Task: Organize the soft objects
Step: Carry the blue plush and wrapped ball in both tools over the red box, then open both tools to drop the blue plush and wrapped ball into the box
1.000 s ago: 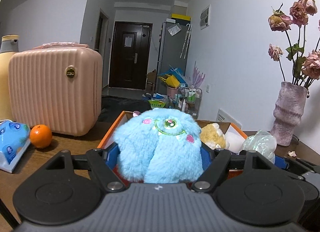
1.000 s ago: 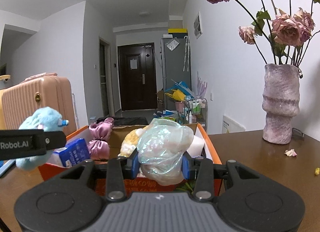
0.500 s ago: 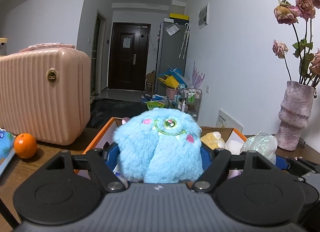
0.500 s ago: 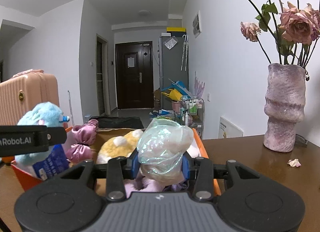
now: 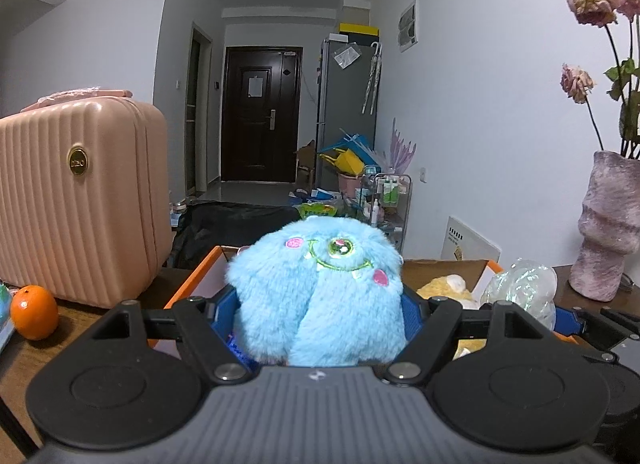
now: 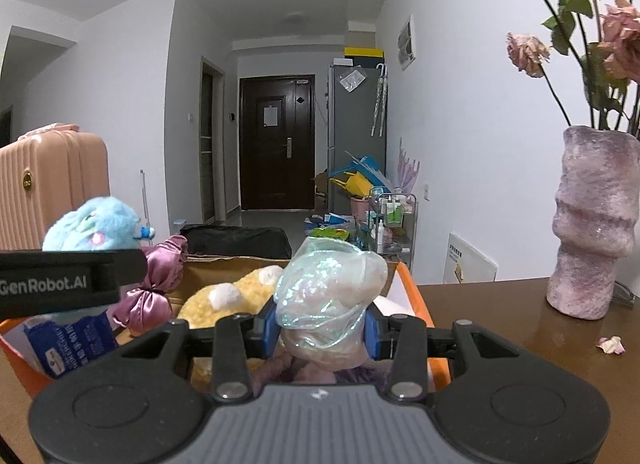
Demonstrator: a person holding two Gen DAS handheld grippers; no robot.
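Observation:
My left gripper [image 5: 318,314] is shut on a fluffy blue plush monster [image 5: 320,288] and holds it over the orange cardboard box [image 5: 192,284]. My right gripper [image 6: 320,330] is shut on a soft toy wrapped in iridescent film [image 6: 328,300], held above the same box [image 6: 416,296]. The wrapped toy [image 5: 520,288] also shows at the right of the left wrist view, and the blue plush [image 6: 94,223] at the left of the right wrist view. Inside the box lie a yellow plush [image 6: 236,296], a pink satin bow [image 6: 154,284] and a blue packet [image 6: 68,340].
A pink ribbed suitcase [image 5: 76,195] stands on the wooden table at the left, with an orange [image 5: 34,312] in front of it. A pink vase [image 6: 592,223] of dried roses stands at the right, a fallen petal [image 6: 610,344] near it. A hallway opens beyond the table.
Both grippers have moved forward over the box with their toys still held. The suitcase and orange have slid left in the left wrist view, and the box contents sit closer under the right gripper.

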